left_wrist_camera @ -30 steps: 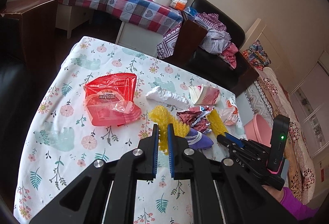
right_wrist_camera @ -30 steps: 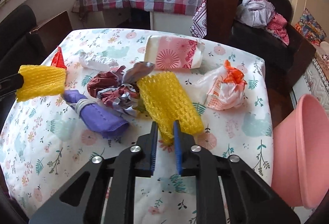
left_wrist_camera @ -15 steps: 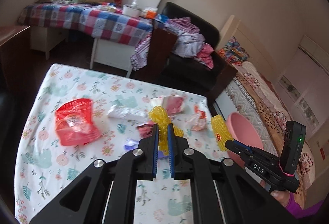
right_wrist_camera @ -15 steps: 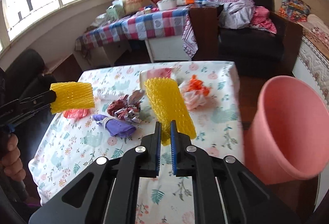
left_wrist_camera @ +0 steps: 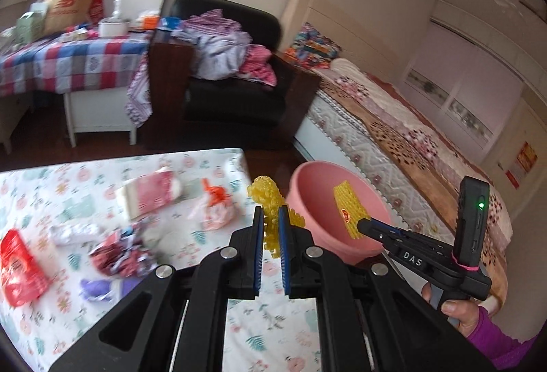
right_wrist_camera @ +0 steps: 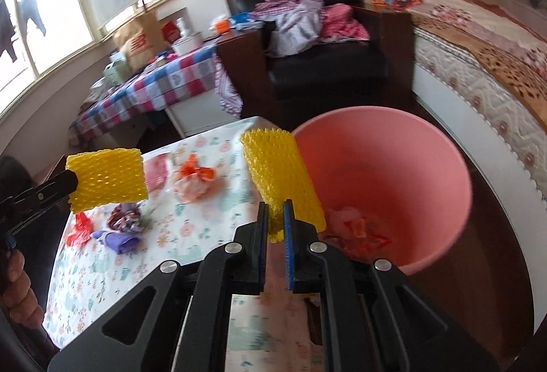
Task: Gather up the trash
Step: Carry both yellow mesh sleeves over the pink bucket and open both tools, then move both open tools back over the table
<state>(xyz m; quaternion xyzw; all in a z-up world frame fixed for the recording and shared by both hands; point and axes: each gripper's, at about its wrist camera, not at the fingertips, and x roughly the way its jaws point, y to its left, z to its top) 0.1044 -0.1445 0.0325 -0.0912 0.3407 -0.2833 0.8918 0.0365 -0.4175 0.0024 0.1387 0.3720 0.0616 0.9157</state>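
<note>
Both yellow foam nets have been carried off the table since the earlier frames, when one still touched the cloth. Now the right gripper (right_wrist_camera: 273, 218) has its jaws closed tight on one yellow foam net (right_wrist_camera: 278, 180), which it holds in the air at the near rim of the pink bucket (right_wrist_camera: 427, 150); from the left wrist view that same net (left_wrist_camera: 348, 208) shows in front of the bucket's (left_wrist_camera: 307, 187) inside wall. The left gripper (left_wrist_camera: 270, 225) is likewise pinched shut on the second foam net (left_wrist_camera: 268, 197), lifted above the table's far edge, just beside the bucket. Crumpled scraps already lie in the bucket's bottom.

On the floral tablecloth (left_wrist_camera: 191, 249) remain a white bag with an orange knot (left_wrist_camera: 213, 204), a pink-and-white paper wrapper (left_wrist_camera: 147, 194), a crumpled foil wrapper (left_wrist_camera: 118, 257), a purple cloth roll (left_wrist_camera: 99, 288), a white crumpled piece (left_wrist_camera: 73, 230) and a red plastic bag (left_wrist_camera: 17, 269), all somewhat blurred.

Beyond the table stand a black armchair (right_wrist_camera: 324, 64) heaped with clothes, a checked-cloth table (right_wrist_camera: 154, 85) and a bed (right_wrist_camera: 478, 40).
</note>
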